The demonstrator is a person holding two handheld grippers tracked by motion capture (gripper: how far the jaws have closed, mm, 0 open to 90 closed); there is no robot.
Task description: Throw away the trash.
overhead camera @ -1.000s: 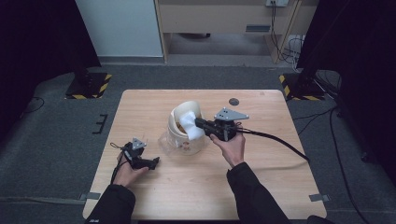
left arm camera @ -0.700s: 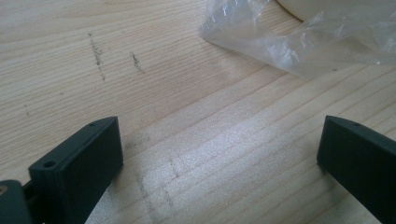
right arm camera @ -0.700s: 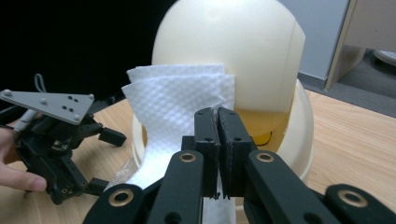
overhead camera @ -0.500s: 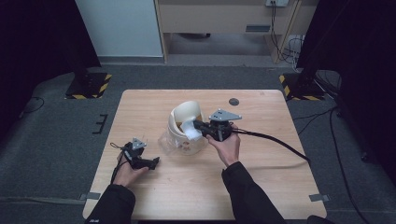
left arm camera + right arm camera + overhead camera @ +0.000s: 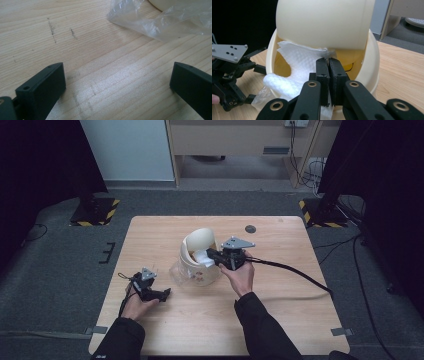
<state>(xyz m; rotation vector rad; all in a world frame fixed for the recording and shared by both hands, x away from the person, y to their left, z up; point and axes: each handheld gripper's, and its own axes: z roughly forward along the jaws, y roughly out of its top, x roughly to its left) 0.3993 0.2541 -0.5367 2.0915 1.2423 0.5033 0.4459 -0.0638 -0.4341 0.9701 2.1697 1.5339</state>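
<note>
A cream bin [image 5: 200,272] with a swing lid [image 5: 324,22] stands at the table's centre. My right gripper [image 5: 210,256] comes at it from the right, shut on a white paper towel [image 5: 297,67]. The fingertips [image 5: 322,65] sit at the bin's opening just under the tilted lid, and the towel [image 5: 202,256] hangs partly over the rim [image 5: 372,57]. My left gripper [image 5: 165,294] rests low on the table at the front left, open, with bare wood between its jaws [image 5: 117,82]. A clear plastic bag [image 5: 155,20] lies beside the bin's base, just beyond the left gripper.
The right gripper's black cable [image 5: 295,270] trails across the table [image 5: 280,320] to its right edge. A small dark disc [image 5: 250,228] lies near the far edge. Yellow-and-black stand bases [image 5: 95,212] sit on the floor beyond the far corners.
My right gripper has edged slightly left toward the bin, and less of the towel shows outside the opening. The left gripper has stayed put.
</note>
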